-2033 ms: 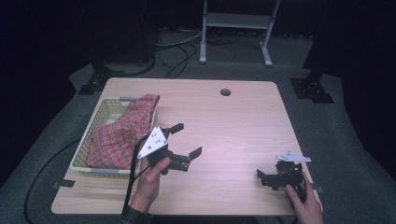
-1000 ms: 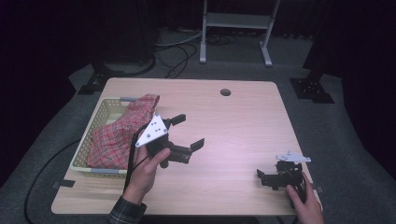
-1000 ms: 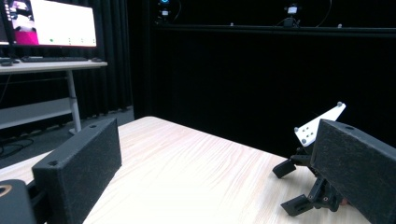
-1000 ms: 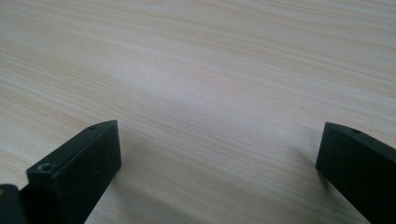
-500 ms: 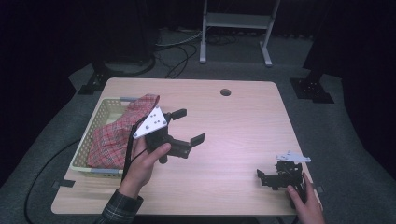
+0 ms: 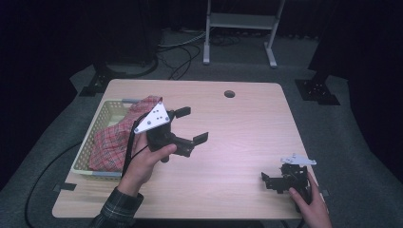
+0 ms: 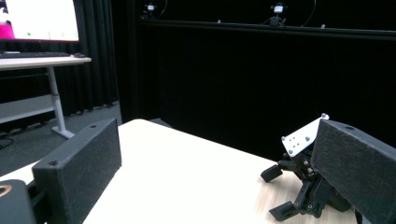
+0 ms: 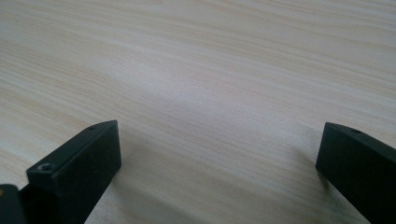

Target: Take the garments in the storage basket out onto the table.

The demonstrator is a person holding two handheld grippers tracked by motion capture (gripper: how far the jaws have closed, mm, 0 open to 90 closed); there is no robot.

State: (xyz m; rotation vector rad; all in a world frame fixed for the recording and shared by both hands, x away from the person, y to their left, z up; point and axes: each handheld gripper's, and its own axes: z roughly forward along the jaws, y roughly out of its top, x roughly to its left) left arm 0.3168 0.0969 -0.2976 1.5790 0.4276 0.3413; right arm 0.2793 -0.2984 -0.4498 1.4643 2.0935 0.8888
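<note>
The biggest risk, as I judge it, comes from the red plaid cloth itself: it lies heaped in the cream wicker basket at the left edge of the table, with one fold riding up over the far rim, so a pinch on too little fabric could let it slip free, and a pull on a fold caught against the wall could drag or tip the light basket toward the table edge. My left gripper hangs above the table just beside the basket's right rim, jaws spread wide and holding nothing, and it points out over the bare wood rather than at the cloth, so I would have to turn it back and down; coming in askew could knock the rim. Its own cable trails down past my left hand close to the basket and could snag on it. My right gripper rests low on the table near the front right corner, jaws also wide apart and empty, well apart from the cloth; in the left gripper view it sits beyond the right jaw. Nothing lies between the two grippers. Smaller things: a round cable hole near the far edge, and floor cables beyond the table, neither in the way.
</note>
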